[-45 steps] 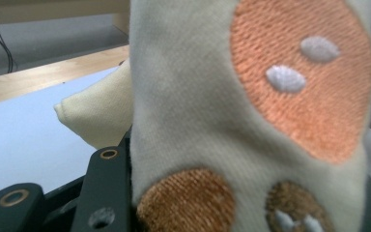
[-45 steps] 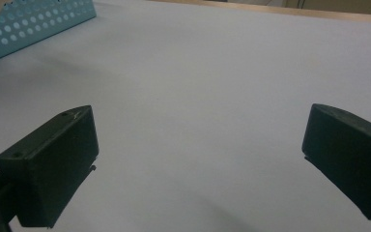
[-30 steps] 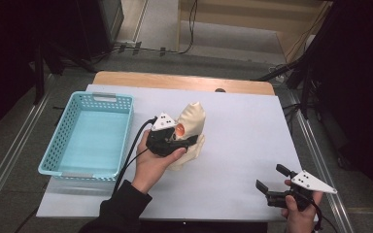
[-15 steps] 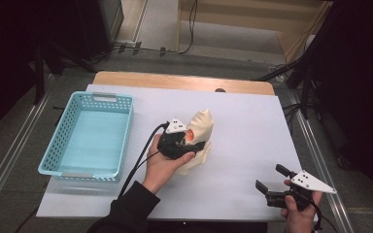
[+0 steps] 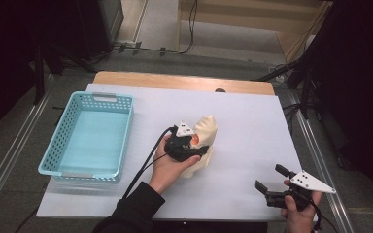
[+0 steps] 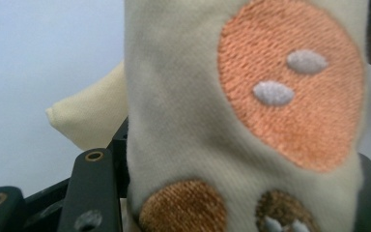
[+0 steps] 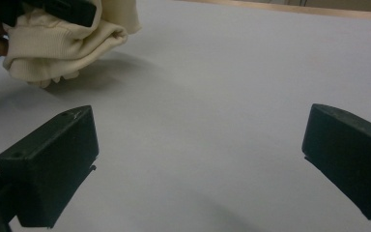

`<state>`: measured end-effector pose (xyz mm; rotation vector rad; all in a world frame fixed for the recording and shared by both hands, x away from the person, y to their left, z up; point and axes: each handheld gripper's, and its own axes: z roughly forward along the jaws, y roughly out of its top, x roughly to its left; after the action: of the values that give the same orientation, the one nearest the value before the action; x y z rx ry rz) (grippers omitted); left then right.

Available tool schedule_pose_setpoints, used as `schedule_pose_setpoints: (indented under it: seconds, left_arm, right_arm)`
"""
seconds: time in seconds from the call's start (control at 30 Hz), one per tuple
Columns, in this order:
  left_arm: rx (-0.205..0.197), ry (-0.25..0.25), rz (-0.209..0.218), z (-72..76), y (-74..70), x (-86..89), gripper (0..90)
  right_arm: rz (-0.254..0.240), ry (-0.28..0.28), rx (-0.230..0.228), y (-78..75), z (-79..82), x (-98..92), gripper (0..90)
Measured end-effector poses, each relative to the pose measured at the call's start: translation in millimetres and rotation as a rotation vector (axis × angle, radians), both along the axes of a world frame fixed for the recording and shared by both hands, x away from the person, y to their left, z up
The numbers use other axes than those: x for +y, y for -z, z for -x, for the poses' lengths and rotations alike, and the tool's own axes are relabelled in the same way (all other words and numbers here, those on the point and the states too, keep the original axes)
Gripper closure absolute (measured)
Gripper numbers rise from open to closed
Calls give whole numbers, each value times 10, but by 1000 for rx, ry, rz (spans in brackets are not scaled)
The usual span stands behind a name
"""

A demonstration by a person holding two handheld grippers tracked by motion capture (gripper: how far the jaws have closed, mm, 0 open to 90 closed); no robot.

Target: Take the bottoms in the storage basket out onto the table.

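A cream knitted fabric sock (image 5: 203, 141) with embroidered orange patches (image 6: 292, 84) stands bunched up on the white table sheet, just right of centre, at three o'clock from the basket.

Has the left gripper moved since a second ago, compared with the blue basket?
Yes. The left gripper, with the cream sock between its jaws, has shifted right, away from the blue basket, and nearer the table's front edge.

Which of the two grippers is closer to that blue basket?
The left gripper. It sits just right of the blue basket, with a cream sock between its jaws. The right gripper hangs open at the table's near right corner.
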<state>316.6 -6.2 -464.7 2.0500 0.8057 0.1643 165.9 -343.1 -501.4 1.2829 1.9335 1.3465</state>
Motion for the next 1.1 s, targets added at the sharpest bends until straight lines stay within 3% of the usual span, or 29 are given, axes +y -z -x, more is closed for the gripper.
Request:
schedule_pose_setpoints:
  seconds: [0.17,0.37,0.6,0.8,1.1]
  left_arm:
    - [26,-8,-14,-13,35,-19,356]
    - [13,2,-25,12,35,-47,267]
    - [8,-9,6,22,-20,-23,156]
    - [-23,1,44,55,-114,24,93]
    - [-37,3,64,98,-219,95,0]
  right_arm:
    - [1,-1,0,0,1,0,0]
    - [-3,0,0,0,1,-5,0]
    - [-1,-1,-1,-1,3,1,0]
    - [-4,6,-2,-9,5,-17,0]
    - [-1,3,-1,-8,6,-5,0]
